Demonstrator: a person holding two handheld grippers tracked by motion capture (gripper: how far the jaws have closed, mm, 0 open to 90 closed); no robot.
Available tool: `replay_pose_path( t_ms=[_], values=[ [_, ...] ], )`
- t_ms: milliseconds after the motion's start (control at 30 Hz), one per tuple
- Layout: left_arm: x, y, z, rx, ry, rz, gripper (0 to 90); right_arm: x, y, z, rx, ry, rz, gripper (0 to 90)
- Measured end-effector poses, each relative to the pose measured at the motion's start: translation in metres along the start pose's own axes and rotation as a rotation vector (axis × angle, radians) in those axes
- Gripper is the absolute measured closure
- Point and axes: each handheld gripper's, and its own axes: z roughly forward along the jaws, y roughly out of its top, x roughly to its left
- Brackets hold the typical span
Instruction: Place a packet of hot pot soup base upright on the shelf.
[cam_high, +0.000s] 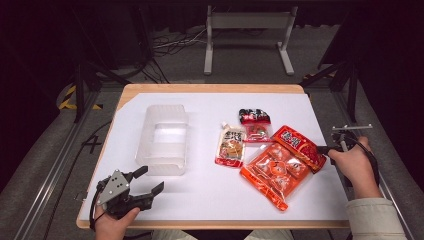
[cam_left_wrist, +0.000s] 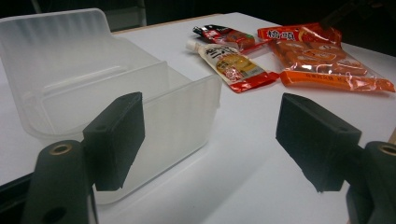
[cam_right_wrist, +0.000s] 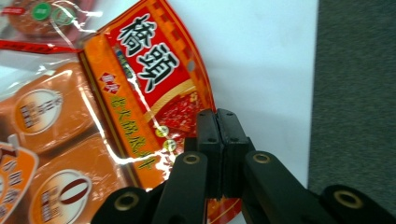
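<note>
I have my right gripper clamped shut on the near corner of the red packet at the table's right, left gripper wide open and empty, so next I carry it left to the clear box

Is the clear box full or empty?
Empty. The clear box shows only its bare divider and see-through walls in the left gripper view; all the packets lie outside on the table.

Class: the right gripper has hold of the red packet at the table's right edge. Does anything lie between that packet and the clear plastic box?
Yes. The orange packet and white pouch lie between the red packet and the box.
</note>
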Motion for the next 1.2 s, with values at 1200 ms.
replay_pose_path(
  t_ms=[1200],
  values=[
    [-0.011,0.014,0.014,0.021,-0.080,-0.020,13.9,0.030,0.020,-0.049,-0.099,0.226,-0.252,90.0]
  ],
)
